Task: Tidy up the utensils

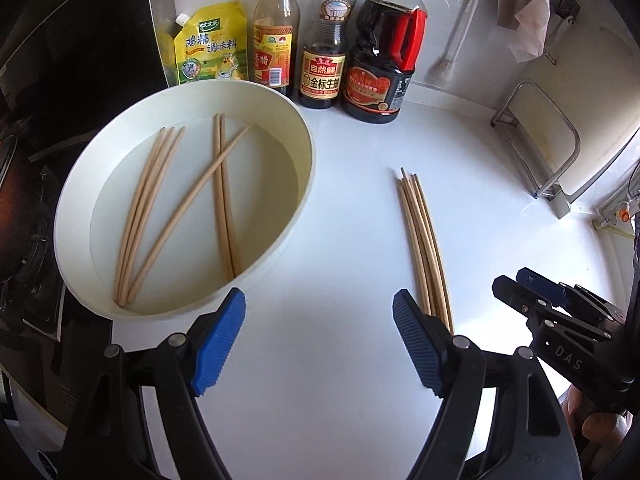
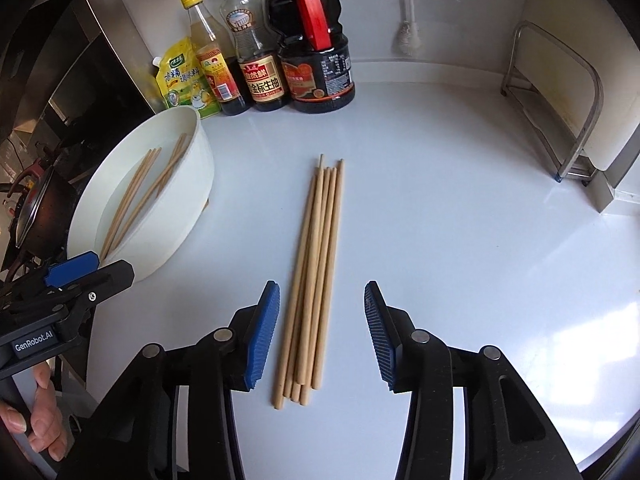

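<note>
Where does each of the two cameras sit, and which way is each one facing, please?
Left wrist: on the left gripper, angled down at the white basin; right gripper and fingers show at the right edge.
Right wrist: on the right gripper, angled down over the chopstick bundle; left gripper and a hand show lower left.
Shared: basin, bundle, sauce bottles, white counter.
</note>
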`<state>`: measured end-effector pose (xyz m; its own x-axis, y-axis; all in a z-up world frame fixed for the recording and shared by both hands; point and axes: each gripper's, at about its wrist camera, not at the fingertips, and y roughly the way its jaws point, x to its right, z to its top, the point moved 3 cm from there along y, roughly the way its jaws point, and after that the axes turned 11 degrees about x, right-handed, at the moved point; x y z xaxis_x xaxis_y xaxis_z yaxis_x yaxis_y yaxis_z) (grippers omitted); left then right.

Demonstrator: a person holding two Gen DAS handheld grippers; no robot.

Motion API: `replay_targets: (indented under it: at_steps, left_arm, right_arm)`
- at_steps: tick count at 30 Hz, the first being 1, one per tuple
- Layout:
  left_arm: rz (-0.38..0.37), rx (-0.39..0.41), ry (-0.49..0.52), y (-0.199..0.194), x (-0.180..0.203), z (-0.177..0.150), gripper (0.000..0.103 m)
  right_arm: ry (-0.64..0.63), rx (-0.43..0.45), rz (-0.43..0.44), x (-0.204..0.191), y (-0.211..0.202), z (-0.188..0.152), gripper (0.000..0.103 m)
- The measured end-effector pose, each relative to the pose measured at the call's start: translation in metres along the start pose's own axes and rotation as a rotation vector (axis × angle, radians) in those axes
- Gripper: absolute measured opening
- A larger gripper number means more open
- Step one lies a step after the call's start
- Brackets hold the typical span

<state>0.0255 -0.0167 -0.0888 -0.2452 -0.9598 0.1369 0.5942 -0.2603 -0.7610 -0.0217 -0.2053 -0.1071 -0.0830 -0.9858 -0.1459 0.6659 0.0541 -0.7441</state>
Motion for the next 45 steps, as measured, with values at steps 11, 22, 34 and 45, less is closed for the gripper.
replay_targets:
  at_steps: [11, 22, 34, 45]
  left_arm:
    - [0.017, -0.036, 0.014, 0.023, 0.026, -0.027, 0.077]
    - [0.029, -0.056, 0.007, 0.033, 0.029, -0.045, 0.077]
    - [0.028, -0.062, -0.007, 0.037, 0.026, -0.048, 0.077]
    - [0.030, -0.052, 0.013, 0.043, 0.034, -0.044, 0.077]
  right_arm:
    - [-0.012, -0.026, -0.020, 0.030, 0.030, -0.018, 0.044]
    - [-0.046, -0.042, -0.001, 0.023, 0.063, -0.020, 0.044]
    - [-0.105, -0.026, -0.026, 0.014, 0.071, -0.024, 0.044]
    - [-0.160, -0.029, -0.044, 0.017, 0.067, -0.022, 0.044]
